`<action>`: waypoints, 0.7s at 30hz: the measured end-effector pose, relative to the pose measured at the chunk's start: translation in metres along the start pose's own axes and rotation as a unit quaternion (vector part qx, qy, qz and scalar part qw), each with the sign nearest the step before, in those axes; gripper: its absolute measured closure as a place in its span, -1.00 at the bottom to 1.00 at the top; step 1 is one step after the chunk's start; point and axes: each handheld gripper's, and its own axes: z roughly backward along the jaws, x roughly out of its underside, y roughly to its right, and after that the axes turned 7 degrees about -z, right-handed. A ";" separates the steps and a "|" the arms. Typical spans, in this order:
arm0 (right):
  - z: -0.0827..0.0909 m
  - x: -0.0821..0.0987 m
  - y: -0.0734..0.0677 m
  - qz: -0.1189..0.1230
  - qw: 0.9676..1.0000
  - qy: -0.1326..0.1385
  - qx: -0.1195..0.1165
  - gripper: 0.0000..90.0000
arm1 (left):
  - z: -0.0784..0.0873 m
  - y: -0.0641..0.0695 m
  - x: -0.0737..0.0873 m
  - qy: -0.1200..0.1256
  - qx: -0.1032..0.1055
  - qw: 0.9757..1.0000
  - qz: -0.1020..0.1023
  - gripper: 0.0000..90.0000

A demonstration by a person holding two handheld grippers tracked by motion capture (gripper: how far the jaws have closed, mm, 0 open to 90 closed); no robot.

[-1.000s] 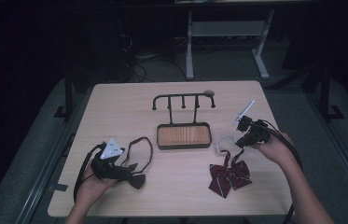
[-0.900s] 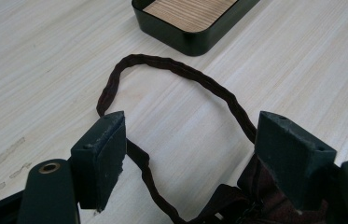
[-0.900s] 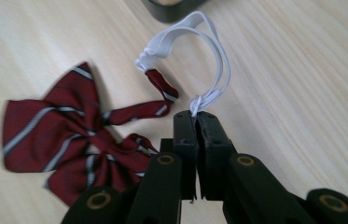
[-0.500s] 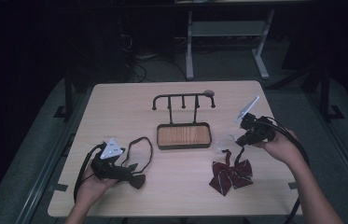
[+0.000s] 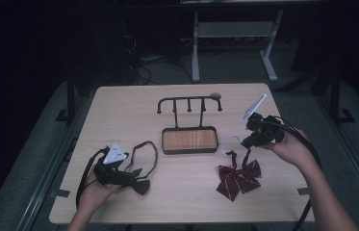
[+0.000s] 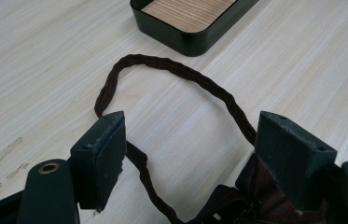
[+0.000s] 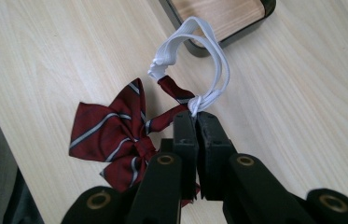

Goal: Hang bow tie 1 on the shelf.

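The right tongs point(image 7: 195, 122) are clenched on the white loop point(image 7: 209, 60) of the red bow point(image 7: 115, 135) and have lifted a bit since a second ago, so the bow is starting to come up off the table point(image 5: 119, 110), maybe to go on the rack point(image 5: 189, 103). The left tongs point(image 6: 190, 154) rest released over the dark bow point(image 5: 136, 180) and its strap point(image 6: 171, 70). The table is pale wood, and the room is dark.

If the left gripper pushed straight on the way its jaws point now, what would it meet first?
Probably the dark strap loop lying on the table just ahead of the open left gripper. Beyond it sits the black tray. Depth is hard to judge.
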 end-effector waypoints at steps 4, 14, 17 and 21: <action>0.006 -0.003 -0.003 0.006 1.000 0.002 0.002 0.92 | 0.000 0.000 0.000 0.000 0.000 1.000 -0.001 -0.44; 0.017 -0.011 -0.007 0.015 1.000 0.007 0.004 0.92 | 0.000 0.000 0.000 0.001 0.000 1.000 -0.002 -0.44; 0.019 -0.013 -0.008 0.016 1.000 0.009 0.000 0.92 | 0.001 0.000 0.000 0.002 -0.001 1.000 -0.002 -0.44; 0.021 -0.015 -0.008 0.018 1.000 0.009 -0.001 0.92 | 0.000 0.000 0.000 0.002 -0.001 1.000 0.000 -0.44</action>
